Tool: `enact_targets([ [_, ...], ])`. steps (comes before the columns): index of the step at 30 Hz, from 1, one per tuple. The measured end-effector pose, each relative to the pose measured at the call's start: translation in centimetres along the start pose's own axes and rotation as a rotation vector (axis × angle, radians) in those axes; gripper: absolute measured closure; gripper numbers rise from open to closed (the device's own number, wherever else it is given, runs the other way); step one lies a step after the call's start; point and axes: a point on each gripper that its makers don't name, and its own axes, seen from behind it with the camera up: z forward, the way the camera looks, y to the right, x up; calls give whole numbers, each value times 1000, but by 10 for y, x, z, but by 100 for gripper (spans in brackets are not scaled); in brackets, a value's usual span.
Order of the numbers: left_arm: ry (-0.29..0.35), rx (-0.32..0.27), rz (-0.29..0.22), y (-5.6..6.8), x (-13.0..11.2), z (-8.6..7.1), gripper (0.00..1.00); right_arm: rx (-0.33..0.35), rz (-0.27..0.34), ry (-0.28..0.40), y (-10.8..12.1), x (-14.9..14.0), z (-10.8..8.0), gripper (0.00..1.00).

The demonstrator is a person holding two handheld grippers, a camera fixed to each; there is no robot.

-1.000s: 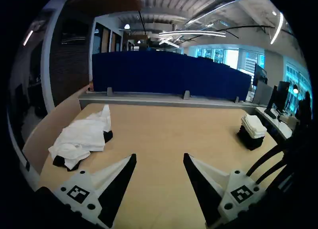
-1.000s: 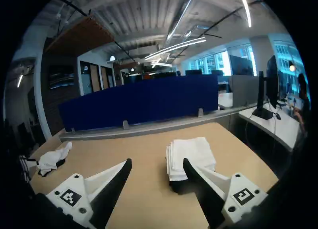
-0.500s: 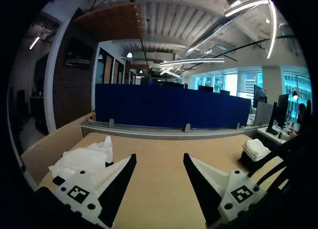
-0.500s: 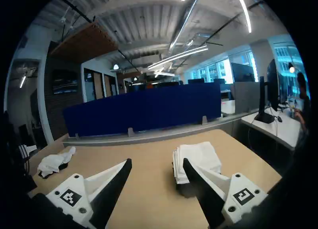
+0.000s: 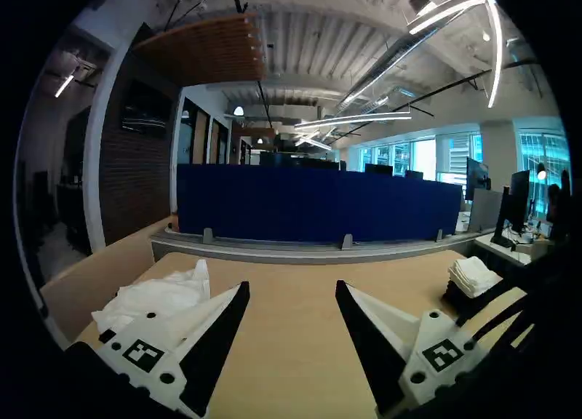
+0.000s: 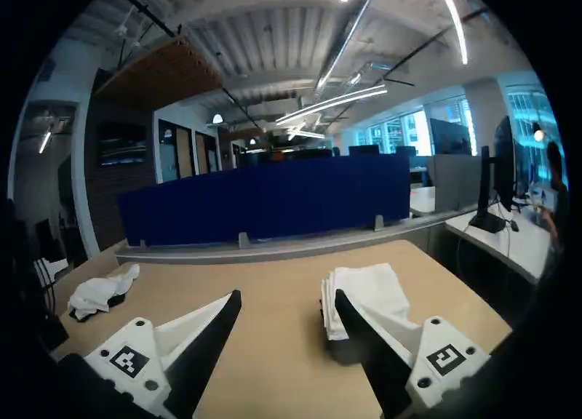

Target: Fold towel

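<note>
A heap of crumpled white towels (image 5: 156, 297) with some black cloth lies on the wooden table (image 5: 291, 332) at the left, just beyond my left gripper (image 5: 291, 302), which is open and empty. The same heap (image 6: 102, 292) sits far left in the right gripper view. A neat stack of folded white towels (image 6: 367, 299) on black ones rests at the table's right, partly behind the right finger of my right gripper (image 6: 287, 310), also open and empty. That stack (image 5: 473, 276) appears at the right in the left gripper view.
A blue partition (image 5: 313, 204) with a grey ledge runs along the table's far edge. Desks with monitors (image 6: 498, 175) stand to the right. A dark chair frame (image 5: 509, 302) is close by at the right.
Both cameras have tilted upward and dropped nearer the table, so more ceiling shows. The crumpled heap and the folded stack look lower and closer. Both grippers stay open.
</note>
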Motion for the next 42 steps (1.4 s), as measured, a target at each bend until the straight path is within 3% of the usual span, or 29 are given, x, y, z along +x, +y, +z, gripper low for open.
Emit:
enact_targets([
  [15, 24, -3, 104, 12, -45, 11, 13, -46, 30, -55, 23, -9, 8, 0],
  [21, 52, -2, 88, 13, -64, 16, 13, -90, 48, -90, 32, -21, 13, 0],
  [27, 84, 19, 100, 2, -80, 22, 13, -120, 36, -110, 31, -30, 19, 0],
  [36, 128, 24, 56, -5, -105, 30, 13, -92, 1, -99, 7, -34, 36, 0],
  [42, 135, 44, 77, -9, -119, 37, 13, -78, -5, -87, 1, -33, 43, 0],
])
